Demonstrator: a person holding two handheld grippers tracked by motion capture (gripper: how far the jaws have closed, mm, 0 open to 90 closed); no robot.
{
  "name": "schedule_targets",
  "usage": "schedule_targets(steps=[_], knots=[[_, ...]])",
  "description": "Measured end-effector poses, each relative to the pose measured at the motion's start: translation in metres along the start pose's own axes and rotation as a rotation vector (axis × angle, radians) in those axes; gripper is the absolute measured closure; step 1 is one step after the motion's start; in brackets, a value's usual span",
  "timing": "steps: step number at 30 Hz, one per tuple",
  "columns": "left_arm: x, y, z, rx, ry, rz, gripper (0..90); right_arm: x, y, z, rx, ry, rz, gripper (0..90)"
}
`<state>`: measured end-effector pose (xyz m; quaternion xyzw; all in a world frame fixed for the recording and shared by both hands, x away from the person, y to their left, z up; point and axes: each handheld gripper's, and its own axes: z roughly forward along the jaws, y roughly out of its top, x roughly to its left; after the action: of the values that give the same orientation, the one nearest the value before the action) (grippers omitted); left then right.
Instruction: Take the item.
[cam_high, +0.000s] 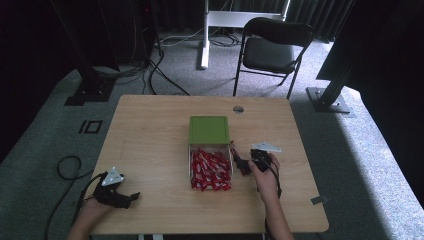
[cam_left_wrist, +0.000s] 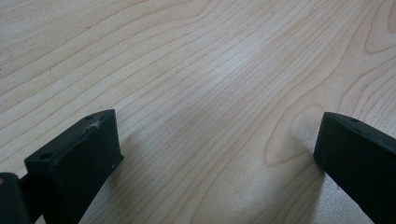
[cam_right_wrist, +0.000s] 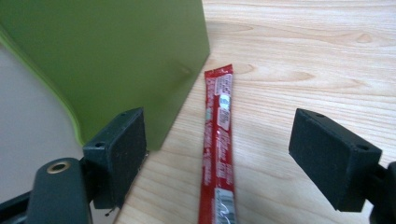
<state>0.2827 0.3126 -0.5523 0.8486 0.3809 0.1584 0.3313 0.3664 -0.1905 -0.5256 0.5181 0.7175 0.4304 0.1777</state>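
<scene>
- Left black two-jaw gripper (cam_high: 131, 197), w/ grey three-cornered plate on top, low at near-left corner of the pale wood-grain table (cam_high: 150, 130); jaws spread wide, nothing btwn them. Left gripper view: matte blocky pads (cam_left_wrist: 77, 161) over bare, smooth, light-veined wood.
- Centre: green square box lid (cam_high: 209, 130), flat matte top, w/ a heap of glossy red stick sachets (cam_high: 210, 171) touching its near edge, piled in a shallow white tray.
- Just right of heap: right black two-jaw gripper (cam_high: 239, 161) in person's hand (cam_high: 265, 177), pointing toward the box.
- Right gripper view: jaws released, wide apart. One long narrow red foil sachet (cam_right_wrist: 218, 149) w/ white print lies flat on the wood btwn them, nearer left pad, touching neither; runs lengthwise away from camera. Green box wall (cam_right_wrist: 112, 60) just beside it, behind left pad.
- Far side: black folding chair (cam_high: 272, 47) on grey carpet.
</scene>
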Motion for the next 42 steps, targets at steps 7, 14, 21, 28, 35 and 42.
schedule_targets(steps=[7, 14, 21, 28, 35, 42], knots=[[0.000, 0.000, 0.000, 0.000, 0.000, 0.000, 1.4, -0.012, -0.007, -0.010, -0.003, -0.036, -0.014, 18.7], [0.000, 0.000, 0.000, 0.000, 0.001, 0.000, 1.4, -0.026, -0.014, -0.023, -0.002, -0.057, -0.015, 18.7], [0.000, 0.000, 0.000, 0.000, 0.000, 0.000, 1.4, -0.042, -0.024, -0.034, 0.013, -0.073, -0.012, 18.7], [0.000, 0.000, 0.000, 0.000, 0.000, 0.000, 1.4, -0.057, -0.038, -0.046, 0.042, -0.070, -0.050, 18.7], [0.000, 0.000, 0.000, 0.000, 0.000, 0.000, 1.4, -0.070, -0.050, -0.060, 0.039, -0.077, -0.053, 18.7], [0.000, 0.000, 0.000, 0.000, 0.001, 0.000, 1.4, -0.077, -0.062, -0.070, 0.073, -0.056, -0.069, 18.7]])
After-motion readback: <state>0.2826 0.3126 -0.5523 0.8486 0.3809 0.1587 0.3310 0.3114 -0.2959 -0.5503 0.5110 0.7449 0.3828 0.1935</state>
